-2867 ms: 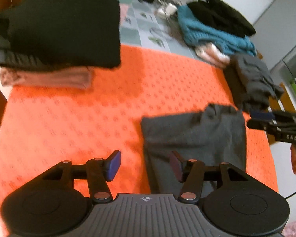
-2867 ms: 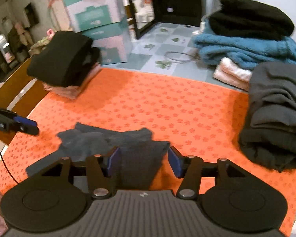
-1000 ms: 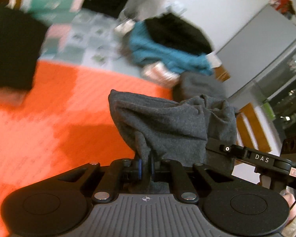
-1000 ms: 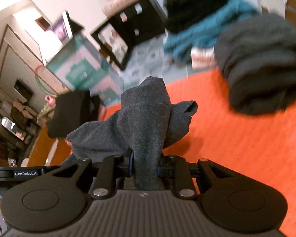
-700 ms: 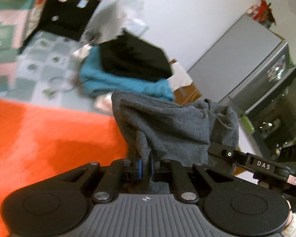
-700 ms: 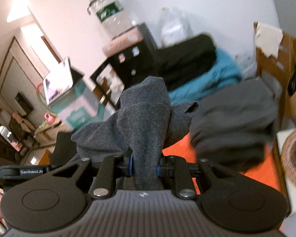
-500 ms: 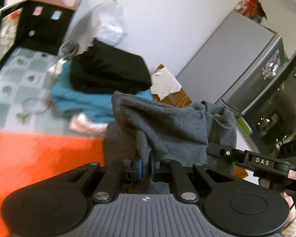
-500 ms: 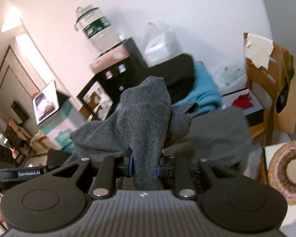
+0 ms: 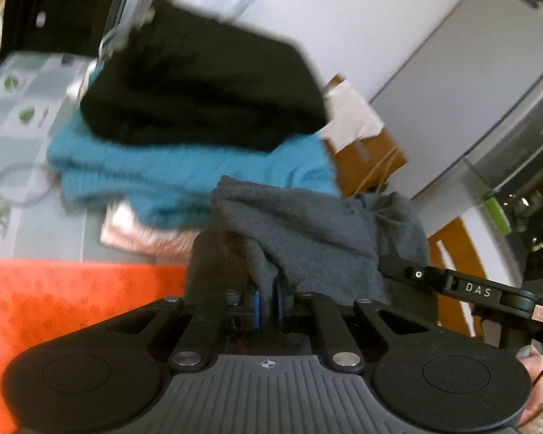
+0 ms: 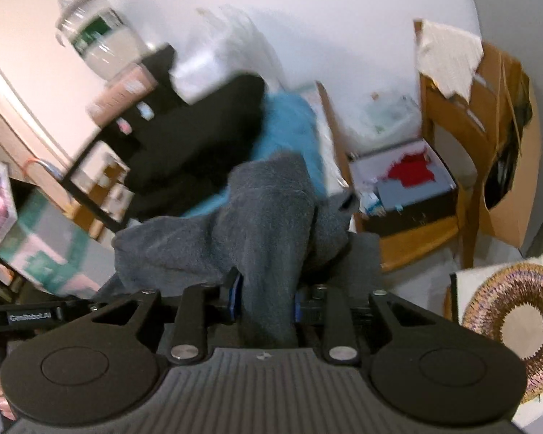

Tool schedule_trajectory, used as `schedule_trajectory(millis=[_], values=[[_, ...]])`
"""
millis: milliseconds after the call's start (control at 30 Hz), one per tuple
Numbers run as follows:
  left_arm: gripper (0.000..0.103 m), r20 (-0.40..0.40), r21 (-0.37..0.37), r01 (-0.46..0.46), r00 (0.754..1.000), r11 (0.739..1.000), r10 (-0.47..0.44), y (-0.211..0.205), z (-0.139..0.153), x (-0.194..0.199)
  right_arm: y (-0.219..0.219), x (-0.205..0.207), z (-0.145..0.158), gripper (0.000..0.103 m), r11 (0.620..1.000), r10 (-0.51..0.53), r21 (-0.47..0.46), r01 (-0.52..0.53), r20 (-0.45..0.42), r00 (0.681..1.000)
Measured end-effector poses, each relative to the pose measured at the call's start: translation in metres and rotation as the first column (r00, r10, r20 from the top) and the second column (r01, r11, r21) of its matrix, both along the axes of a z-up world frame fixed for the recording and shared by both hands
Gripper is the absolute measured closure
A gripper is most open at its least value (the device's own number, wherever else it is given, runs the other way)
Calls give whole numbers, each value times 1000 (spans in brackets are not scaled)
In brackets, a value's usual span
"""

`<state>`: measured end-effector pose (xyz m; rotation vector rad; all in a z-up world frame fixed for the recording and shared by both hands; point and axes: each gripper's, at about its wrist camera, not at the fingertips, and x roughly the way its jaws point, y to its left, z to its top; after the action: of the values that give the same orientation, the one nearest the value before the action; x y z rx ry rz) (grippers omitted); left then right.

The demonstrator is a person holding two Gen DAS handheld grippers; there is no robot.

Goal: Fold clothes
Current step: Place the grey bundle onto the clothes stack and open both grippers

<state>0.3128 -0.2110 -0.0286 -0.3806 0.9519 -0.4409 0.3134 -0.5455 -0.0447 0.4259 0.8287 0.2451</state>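
Note:
A folded dark grey garment (image 9: 307, 231) is lifted off the orange cloth (image 9: 68, 296). My left gripper (image 9: 267, 307) is shut on one edge of it, and the fabric bunches up above the blue pads. My right gripper (image 10: 266, 302) is shut on another thick fold of the same grey garment (image 10: 257, 224), which drapes over both sides of its fingers. In the left wrist view the right gripper's black body (image 9: 481, 291) reaches in from the right, held by a hand (image 9: 535, 379). A darker grey pile (image 9: 210, 264) lies just behind the held garment.
Beyond the orange cloth's far edge a stack of black (image 9: 206, 83), teal (image 9: 184, 170) and pink (image 9: 141, 231) clothes rests on the patterned tabletop. A wooden chair (image 10: 445, 166), cardboard boxes (image 10: 503, 152), a water jug (image 10: 101, 43) and a woven mat (image 10: 514, 325) stand around.
Both grippers were open over the flat grey garment; they have since shut on it and lifted it. Over the last second they carried it toward the far right clothes piles.

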Motion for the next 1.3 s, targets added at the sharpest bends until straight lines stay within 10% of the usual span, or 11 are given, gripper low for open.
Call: schedule_trajectory(millis=[200, 467, 567, 800, 1300], values=[[68, -61, -55, -27, 998, 998, 24, 23, -33, 10, 3, 6, -28, 52, 999, -25, -31, 26, 12, 1000], [42, -40, -67, -27, 999, 997, 24, 53, -2, -16, 29, -22, 9, 39, 985, -16, -170, 27, 68, 998], [30, 7, -21, -17, 1000, 1000, 17, 64, 22, -37, 46, -43, 34, 15, 972, 0, -234, 23, 100, 995], [1, 89, 157, -33, 996, 987, 19, 89, 65, -99, 95, -107, 86, 0, 949, 43, -314, 10, 165, 985], [0, 148, 333, -107, 987, 937, 60, 182, 73, -241, 220, -250, 113, 0, 933, 74, -360, -13, 157, 985]])
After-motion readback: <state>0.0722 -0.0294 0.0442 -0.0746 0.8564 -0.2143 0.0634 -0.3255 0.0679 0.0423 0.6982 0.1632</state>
